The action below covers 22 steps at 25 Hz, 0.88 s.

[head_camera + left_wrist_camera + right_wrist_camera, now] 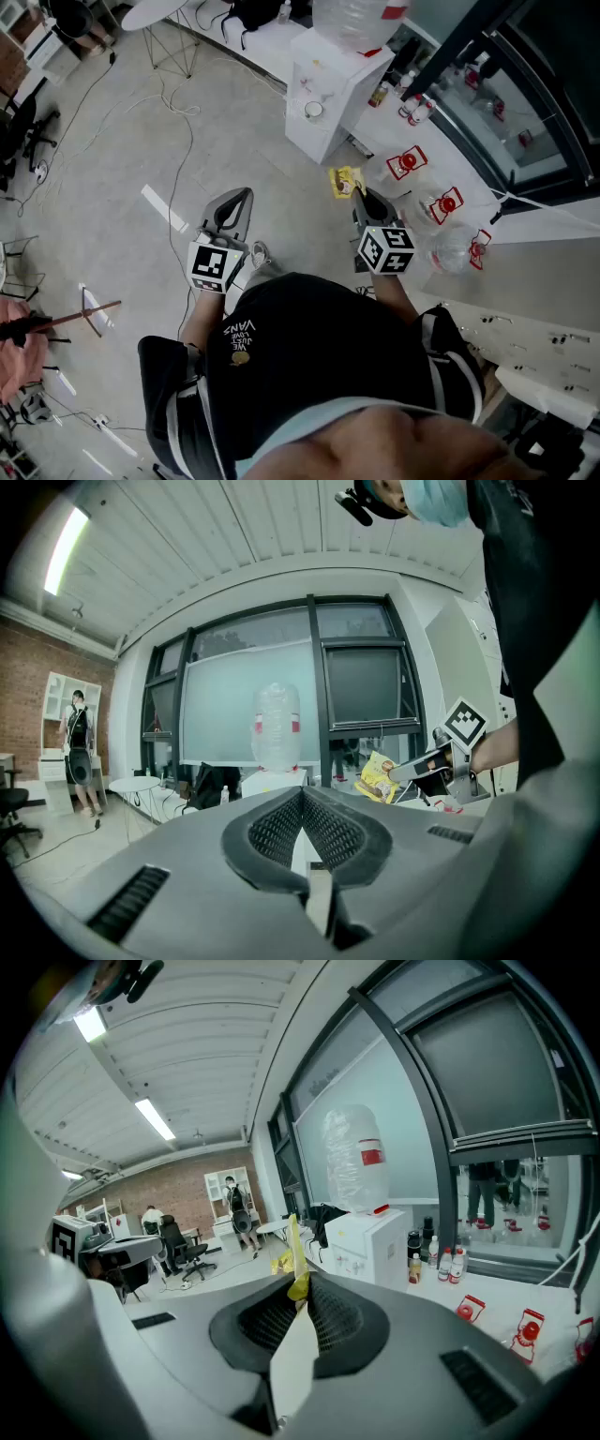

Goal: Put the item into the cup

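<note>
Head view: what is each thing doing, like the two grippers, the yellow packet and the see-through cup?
left gripper: shut, nothing in it.
right gripper: shut on the yellow packet.
yellow packet: pinched by one edge, up in the air, not in a cup yet.
clear cup: on the white counter, no packet inside.
water bottle: upside down on the white dispenser.

Jaws of the left gripper (302, 797) meet; right gripper (397, 772) pinches yellow packet (376, 779).

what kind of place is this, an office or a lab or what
Probably an open-plan office or lab workspace: a water dispenser stands to one side, an office chair sits near a brick wall, and cables trail over the floor.
</note>
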Motion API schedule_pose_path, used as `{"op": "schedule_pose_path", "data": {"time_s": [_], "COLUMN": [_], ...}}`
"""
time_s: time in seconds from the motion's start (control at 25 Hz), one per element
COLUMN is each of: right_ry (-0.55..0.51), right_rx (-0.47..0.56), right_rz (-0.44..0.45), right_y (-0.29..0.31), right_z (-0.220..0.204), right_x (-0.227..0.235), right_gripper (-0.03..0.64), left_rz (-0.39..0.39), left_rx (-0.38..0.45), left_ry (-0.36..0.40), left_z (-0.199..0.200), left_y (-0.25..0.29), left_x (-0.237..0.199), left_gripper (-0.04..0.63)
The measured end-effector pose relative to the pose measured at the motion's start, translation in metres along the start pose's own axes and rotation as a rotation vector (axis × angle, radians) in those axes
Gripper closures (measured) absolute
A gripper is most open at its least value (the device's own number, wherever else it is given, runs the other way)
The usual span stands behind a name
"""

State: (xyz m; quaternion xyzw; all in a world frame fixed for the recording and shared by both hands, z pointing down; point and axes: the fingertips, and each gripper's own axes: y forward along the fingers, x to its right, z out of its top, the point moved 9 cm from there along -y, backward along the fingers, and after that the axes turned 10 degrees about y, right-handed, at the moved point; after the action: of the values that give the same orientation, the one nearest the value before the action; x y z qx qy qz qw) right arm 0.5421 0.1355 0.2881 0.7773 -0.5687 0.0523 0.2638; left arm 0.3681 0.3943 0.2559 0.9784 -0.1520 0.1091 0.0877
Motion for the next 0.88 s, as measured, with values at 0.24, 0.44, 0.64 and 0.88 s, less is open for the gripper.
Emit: {"op": "schedule_pose_path", "data": {"time_s": [0.24,0.44,0.64,0.88], "right_ry": [-0.004,0.012,0.051,0.112], "right_rx": [-0.005,0.006,0.034,0.058], "right_rz": [-0.007,-0.015,-0.033,-0.093], "right_y": [0.009,0.023,0.049,0.086], "right_z": [0.001,0.003,0.002,0.002], "right_x": [-0.006,-0.016,-0.027,-0.049], "right_gripper": [0.557,0.557,0.557,0.557], "left_rz": [-0.01,-0.015,-0.039,-0.106], "left_rx": [-0.003,-0.006,0.005,0.008], "left_ry": [-0.013,-0.025,-0.039,-0.047], "left_z": [-0.006,-0.013,-0.024,-0.038], "left_y": [0.004,0.007,0.016,0.027], "left_x": [-0.011,-0.028,-0.058,-0.109], "left_gripper": [0.577,0.577,0.577,0.577]}}
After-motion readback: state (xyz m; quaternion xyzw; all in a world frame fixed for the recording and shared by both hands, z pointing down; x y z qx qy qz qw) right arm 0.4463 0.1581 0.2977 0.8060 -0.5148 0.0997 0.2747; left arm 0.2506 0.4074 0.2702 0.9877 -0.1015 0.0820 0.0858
